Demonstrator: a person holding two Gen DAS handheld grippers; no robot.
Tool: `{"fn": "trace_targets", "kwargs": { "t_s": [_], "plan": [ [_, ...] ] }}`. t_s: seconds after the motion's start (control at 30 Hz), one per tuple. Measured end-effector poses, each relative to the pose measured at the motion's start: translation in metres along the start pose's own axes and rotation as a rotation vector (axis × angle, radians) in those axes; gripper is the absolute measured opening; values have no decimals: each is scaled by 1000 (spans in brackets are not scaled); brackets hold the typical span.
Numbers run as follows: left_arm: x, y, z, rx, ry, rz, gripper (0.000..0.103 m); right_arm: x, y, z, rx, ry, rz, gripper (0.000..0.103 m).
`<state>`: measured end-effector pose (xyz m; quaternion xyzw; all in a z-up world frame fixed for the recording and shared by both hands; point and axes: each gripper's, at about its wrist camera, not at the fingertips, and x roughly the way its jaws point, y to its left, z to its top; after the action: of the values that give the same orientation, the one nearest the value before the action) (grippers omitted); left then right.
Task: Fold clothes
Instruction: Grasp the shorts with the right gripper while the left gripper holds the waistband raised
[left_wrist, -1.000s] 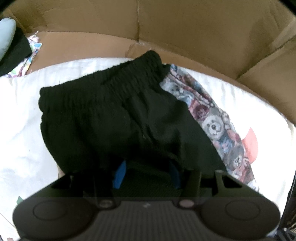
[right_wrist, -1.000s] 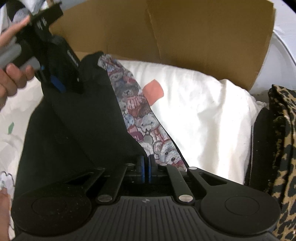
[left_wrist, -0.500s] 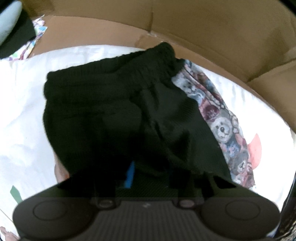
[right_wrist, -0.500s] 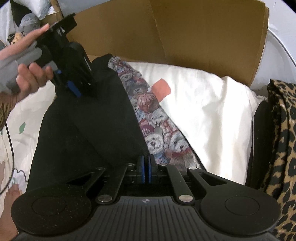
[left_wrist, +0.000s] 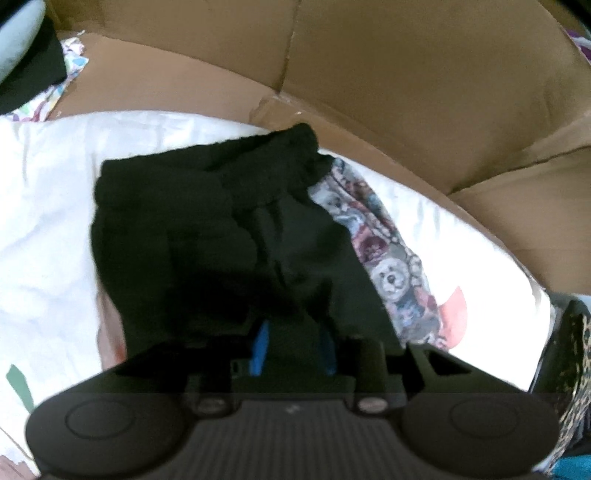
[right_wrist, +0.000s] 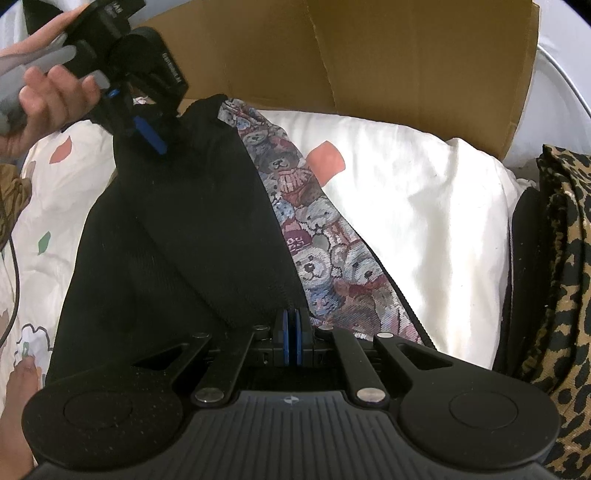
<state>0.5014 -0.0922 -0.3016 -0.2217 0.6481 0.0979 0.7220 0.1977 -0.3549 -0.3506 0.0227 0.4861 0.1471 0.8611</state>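
Black shorts (left_wrist: 229, 229) with an elastic waistband lie on a white sheet (left_wrist: 44, 206), over a teddy-bear print cloth (left_wrist: 388, 273). In the left wrist view my left gripper (left_wrist: 293, 347) has its blue pads apart, with black fabric draped over and between them. In the right wrist view the left gripper (right_wrist: 147, 136) is raised at the upper left, lifting the shorts (right_wrist: 192, 229). My right gripper (right_wrist: 292, 332) is shut on the shorts' near edge beside the teddy-bear cloth (right_wrist: 325, 258).
Brown cardboard (left_wrist: 406, 74) stands behind the sheet and also shows in the right wrist view (right_wrist: 406, 55). A leopard-print garment (right_wrist: 561, 258) lies at the right. A dark garment and patterned cloth (left_wrist: 29, 74) sit at the far left.
My left gripper has lifted the shorts' corner higher and further back. The right gripper has stayed shut on the near edge.
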Motion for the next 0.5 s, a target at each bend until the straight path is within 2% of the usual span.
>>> {"fn": "trace_targets", "kwargs": {
  "t_s": [0.37, 0.5],
  "plan": [
    [39, 3, 3, -52, 38, 64, 34, 1, 3, -4, -18, 8, 4, 1],
    [42, 2, 5, -69, 44, 83, 33, 0, 5, -6, -27, 4, 4, 1]
  ]
}}
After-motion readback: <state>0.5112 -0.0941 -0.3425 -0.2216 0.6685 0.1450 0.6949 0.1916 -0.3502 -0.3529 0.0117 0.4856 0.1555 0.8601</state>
